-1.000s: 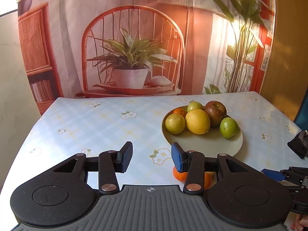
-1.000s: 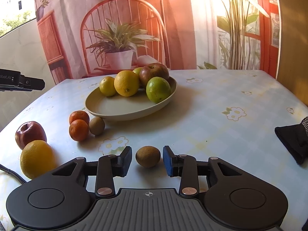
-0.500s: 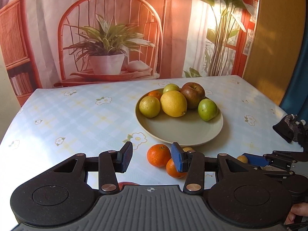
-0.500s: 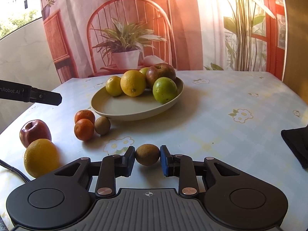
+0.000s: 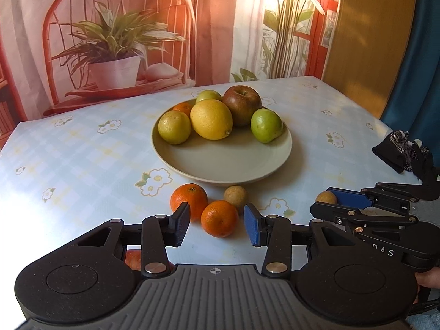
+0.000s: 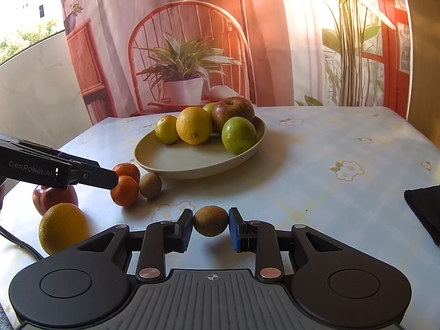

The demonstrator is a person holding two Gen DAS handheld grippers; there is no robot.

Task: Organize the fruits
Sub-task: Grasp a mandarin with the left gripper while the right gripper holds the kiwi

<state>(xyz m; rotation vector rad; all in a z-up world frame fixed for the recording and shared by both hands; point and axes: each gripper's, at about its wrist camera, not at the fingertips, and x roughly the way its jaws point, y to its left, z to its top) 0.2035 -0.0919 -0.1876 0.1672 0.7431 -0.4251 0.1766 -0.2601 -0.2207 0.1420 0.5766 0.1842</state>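
A beige plate [image 5: 220,165] in the middle of the table holds lemons, a brown-red apple [image 5: 242,104] and green fruit. Two mandarins and a kiwi lie in front of it. My left gripper [image 5: 217,227] hovers over the near mandarin [image 5: 219,218]. Its jaws are closing with that fruit between them, and the pads stay clear of it. From the right wrist view, its black finger [image 6: 90,175] reaches in beside the mandarins. My right gripper [image 6: 210,224] is shut on a brown kiwi [image 6: 210,220] just above the tablecloth.
A second kiwi [image 6: 150,185] sits beside the mandarins. A red apple [image 6: 53,195] and a large orange [image 6: 62,227] lie at the near left corner. A black glove [image 6: 423,209] lies at the right edge. A printed backdrop closes off the far side.
My left gripper has come forward and down, and the two mandarins now sit at its fingertips. The right jaws have closed onto the kiwi.
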